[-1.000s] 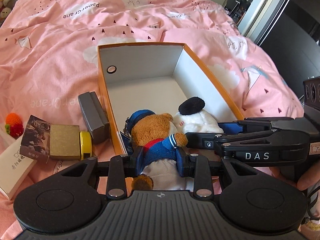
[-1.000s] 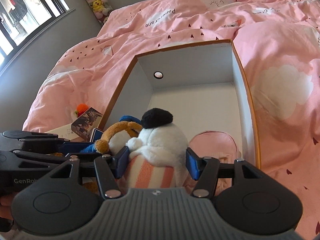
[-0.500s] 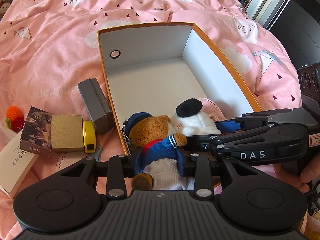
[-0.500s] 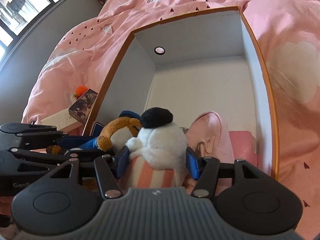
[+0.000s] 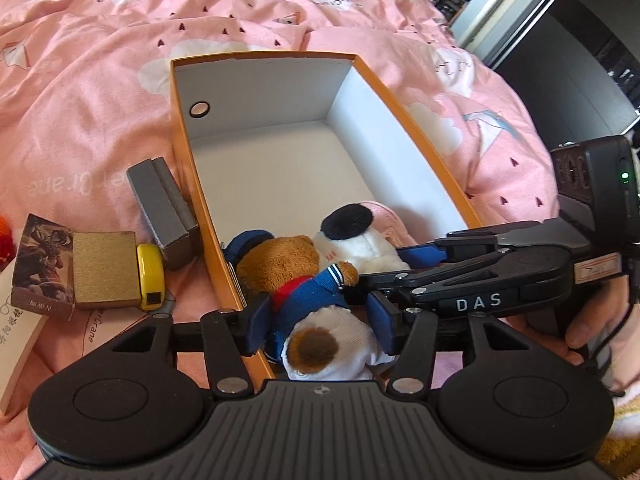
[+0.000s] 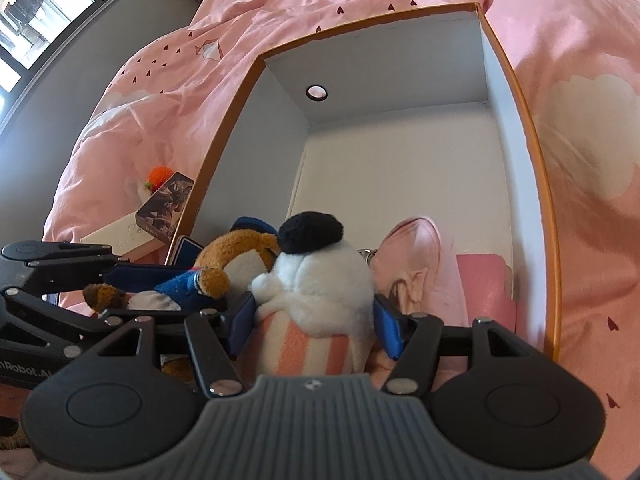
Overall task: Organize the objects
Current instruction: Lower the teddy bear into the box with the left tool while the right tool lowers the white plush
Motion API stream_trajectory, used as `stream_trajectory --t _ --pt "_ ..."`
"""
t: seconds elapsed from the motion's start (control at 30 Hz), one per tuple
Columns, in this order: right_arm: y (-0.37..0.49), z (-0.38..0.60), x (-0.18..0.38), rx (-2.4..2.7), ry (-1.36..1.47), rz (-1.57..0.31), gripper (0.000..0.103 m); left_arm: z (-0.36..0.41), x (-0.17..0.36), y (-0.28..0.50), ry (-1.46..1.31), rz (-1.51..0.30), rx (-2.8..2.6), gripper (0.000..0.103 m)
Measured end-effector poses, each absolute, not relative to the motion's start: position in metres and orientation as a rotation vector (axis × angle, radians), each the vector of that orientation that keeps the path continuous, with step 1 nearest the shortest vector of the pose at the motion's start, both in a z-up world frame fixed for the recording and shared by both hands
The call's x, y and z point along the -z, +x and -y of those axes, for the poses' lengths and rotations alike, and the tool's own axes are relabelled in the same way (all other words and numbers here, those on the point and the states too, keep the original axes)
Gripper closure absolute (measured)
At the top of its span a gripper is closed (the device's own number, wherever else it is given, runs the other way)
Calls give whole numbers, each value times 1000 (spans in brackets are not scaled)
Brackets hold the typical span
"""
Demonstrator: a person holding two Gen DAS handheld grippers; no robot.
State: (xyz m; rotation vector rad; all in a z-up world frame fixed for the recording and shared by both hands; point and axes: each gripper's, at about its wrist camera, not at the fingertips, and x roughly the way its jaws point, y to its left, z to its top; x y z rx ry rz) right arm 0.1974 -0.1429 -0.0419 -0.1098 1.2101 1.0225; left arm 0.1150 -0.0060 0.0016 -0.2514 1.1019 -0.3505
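Observation:
My left gripper [image 5: 318,326] is shut on a brown teddy bear [image 5: 304,280] in a blue sailor suit, held over the near left corner of an orange shoebox [image 5: 182,128] with a white inside. My right gripper [image 6: 314,326] is shut on a white plush toy [image 6: 320,272] with a black cap and pink-striped body, held beside the bear over the box's near end. The bear also shows in the right wrist view [image 6: 236,260], and the white plush in the left wrist view [image 5: 360,240]. A pink item [image 6: 416,272] lies on the box floor.
Left of the box on the pink duvet [image 5: 80,80] lie a grey case [image 5: 164,208], a gold box [image 5: 105,270], a yellow tape measure [image 5: 150,276], a dark picture card box [image 5: 44,264], a white box [image 5: 12,344] and an orange knitted toy [image 6: 158,174].
Both grippers have moved forward and lower with their toys, so the box looks larger and the toys sit over its near end.

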Motion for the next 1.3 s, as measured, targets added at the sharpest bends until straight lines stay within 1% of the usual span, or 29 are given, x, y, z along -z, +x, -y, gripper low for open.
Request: stream_trajectory --t 0.07,0.13,0.2,0.27,0.33,0.43,0.53,0.67,0.73,0.9,0.97,1.03,1.3 --pt "198 141 41 -1019 -115 -1212 39 -1 -4 117 -277 -1103 383 42" --pt "198 140 41 -1016 -120 -1212 39 -7 -8 118 -289 -1097 407 47" --pt "197 139 42 -1018 -124 -1215 38 -9 -12 119 -286 -1088 421 49" --pt "198 138 42 -1020 -125 -1219 37 -8 -14 121 -256 -1087 420 54" --pt "200 138 42 -1012 -109 -1233 37 -2 -13 123 -204 -1095 420 63" --pt "202 140 43 -977 -56 -1252 39 11 -8 124 -124 -1116 433 69" --pt "200 140 42 -955 -40 -1230 40 15 -6 126 -90 -1133 431 71" --pt "191 133 40 -971 -122 -1199 40 20 0 132 -51 -1182 441 72" --pt "190 130 39 -998 -178 -1211 39 26 6 136 2 -1221 457 73" --pt "201 133 30 -1045 -184 -1262 41 43 10 141 156 -1254 490 76" --pt "204 135 29 -1046 -179 -1286 55 50 14 142 212 -1260 496 76" --pt "205 137 30 -1051 -187 -1307 59 54 21 145 232 -1285 504 76" --pt "193 123 32 -1087 -346 -1290 62 58 34 149 277 -1333 537 77"
